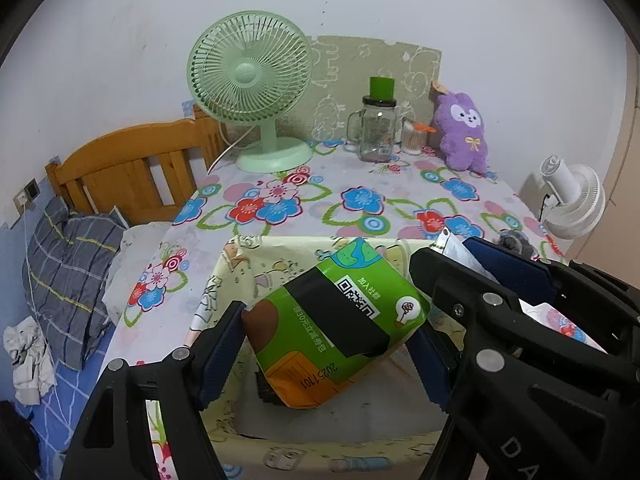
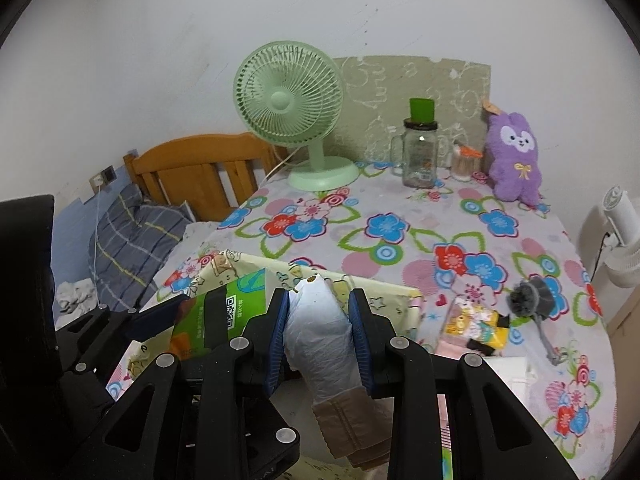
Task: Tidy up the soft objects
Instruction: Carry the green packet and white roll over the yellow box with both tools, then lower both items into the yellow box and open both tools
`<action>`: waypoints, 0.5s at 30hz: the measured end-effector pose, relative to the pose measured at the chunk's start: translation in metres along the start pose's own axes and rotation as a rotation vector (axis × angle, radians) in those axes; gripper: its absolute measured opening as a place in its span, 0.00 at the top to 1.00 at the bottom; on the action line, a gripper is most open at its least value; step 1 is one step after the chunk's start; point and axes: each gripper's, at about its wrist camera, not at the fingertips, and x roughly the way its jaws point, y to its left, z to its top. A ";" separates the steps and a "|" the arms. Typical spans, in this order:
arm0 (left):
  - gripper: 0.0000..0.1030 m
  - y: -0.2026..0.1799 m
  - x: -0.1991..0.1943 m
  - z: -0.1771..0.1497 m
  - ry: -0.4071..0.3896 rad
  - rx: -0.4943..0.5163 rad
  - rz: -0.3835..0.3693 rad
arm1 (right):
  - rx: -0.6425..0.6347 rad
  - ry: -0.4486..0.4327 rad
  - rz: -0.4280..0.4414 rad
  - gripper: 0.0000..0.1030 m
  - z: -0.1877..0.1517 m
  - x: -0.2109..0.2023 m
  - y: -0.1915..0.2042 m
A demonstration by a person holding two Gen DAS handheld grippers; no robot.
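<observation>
My left gripper [image 1: 328, 344] clamps the green pouch [image 1: 340, 320] above the fabric bin [image 1: 240, 256]; my right gripper [image 2: 318, 332] clamps a plastic-wrapped bundle [image 2: 320, 344] over the bin's right rim. The floral table [image 2: 400, 208] beyond lies open.

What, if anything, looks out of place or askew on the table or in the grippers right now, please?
The green snack bag hangs tilted, one corner up, in the left gripper over the yellow fabric bin. The patterned backing sheet on the wall behind the fan has a ragged, torn top edge. Nothing looks spilled.
</observation>
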 end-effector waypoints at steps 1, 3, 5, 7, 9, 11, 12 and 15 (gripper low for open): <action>0.23 0.002 0.002 0.000 0.003 0.000 0.002 | 0.001 0.004 0.004 0.67 0.000 0.002 0.001; 0.23 0.005 0.006 -0.001 0.012 0.003 0.006 | 0.002 0.016 0.016 0.67 -0.001 0.008 0.004; 0.21 0.009 0.009 -0.002 0.020 0.010 0.010 | -0.001 0.024 0.023 0.67 -0.002 0.014 0.006; 0.20 0.011 0.012 -0.004 0.024 0.018 0.013 | -0.009 0.033 0.027 0.67 -0.003 0.019 0.009; 0.17 0.013 0.014 -0.006 0.023 0.027 0.020 | -0.017 0.045 0.033 0.67 -0.005 0.024 0.011; 0.15 0.014 0.017 -0.007 0.030 0.034 0.018 | -0.020 0.057 0.039 0.67 -0.006 0.028 0.011; 0.14 0.014 0.018 -0.008 0.034 0.036 0.014 | -0.019 0.061 0.042 0.67 -0.007 0.030 0.012; 0.11 0.015 0.021 -0.010 0.041 0.043 0.010 | -0.023 0.074 0.049 0.65 -0.009 0.033 0.013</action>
